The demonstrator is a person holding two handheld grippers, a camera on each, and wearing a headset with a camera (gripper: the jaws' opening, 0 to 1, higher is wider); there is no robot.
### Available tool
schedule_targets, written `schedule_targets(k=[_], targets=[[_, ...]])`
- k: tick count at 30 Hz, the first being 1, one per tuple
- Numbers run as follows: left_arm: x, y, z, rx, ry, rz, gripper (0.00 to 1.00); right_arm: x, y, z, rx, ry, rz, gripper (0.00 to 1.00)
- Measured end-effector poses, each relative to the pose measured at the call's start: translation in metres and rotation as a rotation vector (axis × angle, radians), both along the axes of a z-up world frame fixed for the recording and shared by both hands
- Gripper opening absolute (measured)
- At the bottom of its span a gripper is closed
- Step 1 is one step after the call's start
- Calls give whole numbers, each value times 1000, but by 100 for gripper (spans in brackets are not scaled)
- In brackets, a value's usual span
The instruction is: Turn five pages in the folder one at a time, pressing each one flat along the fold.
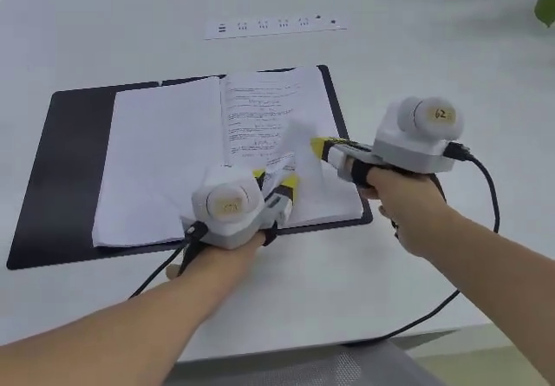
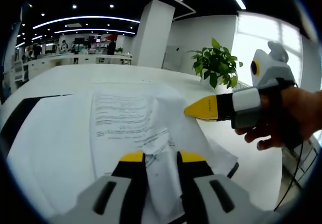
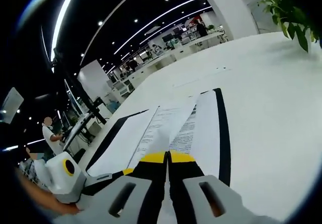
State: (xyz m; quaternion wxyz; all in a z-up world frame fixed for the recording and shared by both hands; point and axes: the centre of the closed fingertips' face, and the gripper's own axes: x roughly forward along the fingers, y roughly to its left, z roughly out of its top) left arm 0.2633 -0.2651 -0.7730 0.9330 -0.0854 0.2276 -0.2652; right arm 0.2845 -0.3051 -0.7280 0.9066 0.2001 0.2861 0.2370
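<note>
Page corner [image 2: 157,147] between left tongs [image 2: 161,157]

The black folder [image 1: 61,186] lies open and flat. A blank page [image 1: 160,156] covers its 9 o'clock half. The printed page [image 1: 260,113] at 3 o'clock lifts, crumpled, along its 6 o'clock edge.

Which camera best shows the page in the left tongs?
The left gripper view: the crumpled page corner sits between the left tongs. The head view shows it partly behind that gripper; the right gripper view, side-on.
</note>
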Motion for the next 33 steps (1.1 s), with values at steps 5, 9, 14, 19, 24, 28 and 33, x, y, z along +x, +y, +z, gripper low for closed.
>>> schedule_targets(k=[5, 9, 14, 19, 24, 28, 33], targets=[[-6, 4, 5, 6, 13, -9, 29, 2, 9, 16, -13, -29, 5, 0], [-9, 14, 7, 27, 24, -4, 34, 2, 17, 27, -13, -52, 15, 0], [-17, 31, 11, 48, 52, 6, 40, 2, 23, 40, 4, -66, 16, 0], [-25, 51, 26, 50, 28, 15, 43, -1, 33, 54, 52, -59, 9, 0], [-37, 77, 47, 45, -6, 25, 45, -3, 49, 69, 114, -34, 18, 0], [-45, 102, 63, 40, -31, 49, 48, -5, 70, 82, 164, -11, 30, 0], [-55, 142, 78, 45, -53, 98, 50, -9, 102, 98, 170, 15, 58, 0]])
